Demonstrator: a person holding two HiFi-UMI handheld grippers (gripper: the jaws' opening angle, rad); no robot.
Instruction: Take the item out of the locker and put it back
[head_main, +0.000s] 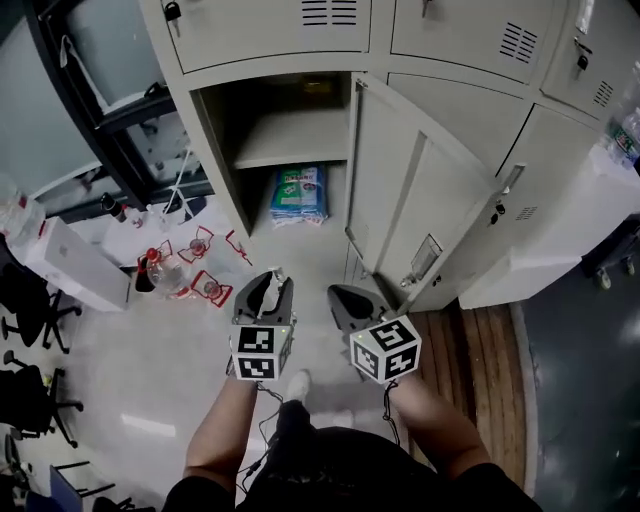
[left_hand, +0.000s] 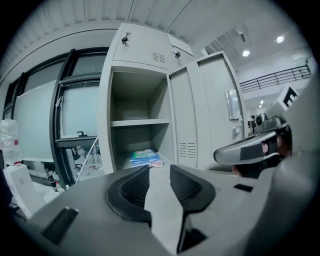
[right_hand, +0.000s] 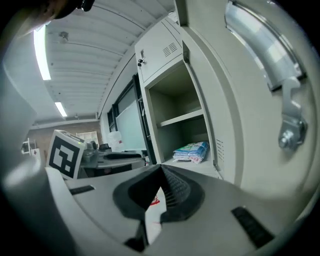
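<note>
While the blue packet lay on the locker floor, well apart from the half-open, empty left tongs and the closed, empty right tongs, a hasty reach could have knocked the open door beside them

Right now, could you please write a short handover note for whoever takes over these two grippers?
Left gripper: jaws apart, empty, facing the open beige metal locker.
Right gripper: jaws together, empty, near the swung-out locker door.
Flat blue-and-green plastic packet: lying on the locker floor, under the shelf.
Done: door open.
Left: neither gripper touches the packet; whether it has already been out and back cannot be told.
</note>
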